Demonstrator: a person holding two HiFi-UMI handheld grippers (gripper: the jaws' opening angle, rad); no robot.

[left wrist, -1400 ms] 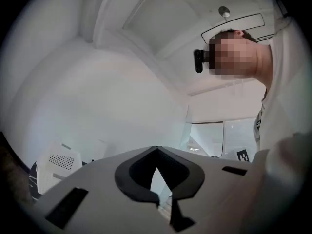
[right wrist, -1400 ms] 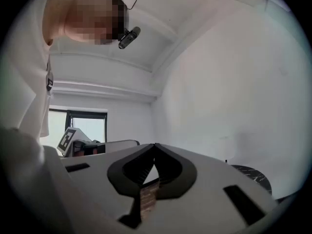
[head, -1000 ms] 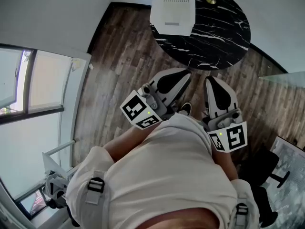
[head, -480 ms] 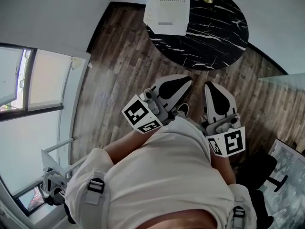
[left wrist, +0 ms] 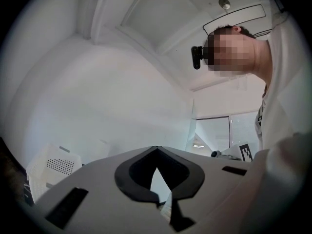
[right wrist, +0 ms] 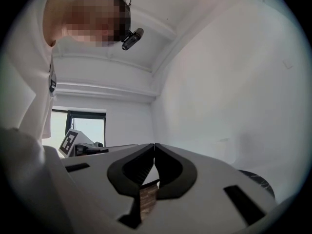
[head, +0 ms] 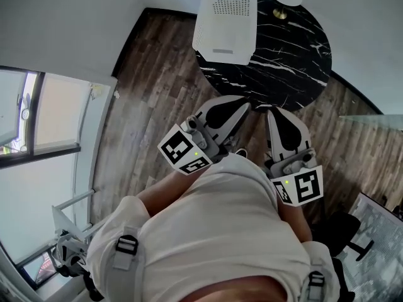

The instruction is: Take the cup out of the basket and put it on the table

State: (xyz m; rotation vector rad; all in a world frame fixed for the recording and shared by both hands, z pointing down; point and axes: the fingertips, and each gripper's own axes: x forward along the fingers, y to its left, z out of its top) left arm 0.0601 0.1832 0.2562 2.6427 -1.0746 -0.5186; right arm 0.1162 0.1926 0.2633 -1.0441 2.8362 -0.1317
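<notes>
Basket (head: pixel 225 19): white, perforated, upper centre on black marble tabletop (head: pixel 283 49) | left gripper (head: pixel 244 103), right gripper (head: pixel 272 111): frame centre, fingers clenched, empty | wood floor (head: pixel 157 74) beneath

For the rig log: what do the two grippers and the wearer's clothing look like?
Both the left gripper and right gripper are pale grey tapered shells with black oval insets. Each carries a white marker cube with black squares and a small green light. The person wears a white shirt and buckled straps.

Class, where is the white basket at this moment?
In the head view, the white basket sits at top centre, on the left side of the round black marble table.
</notes>
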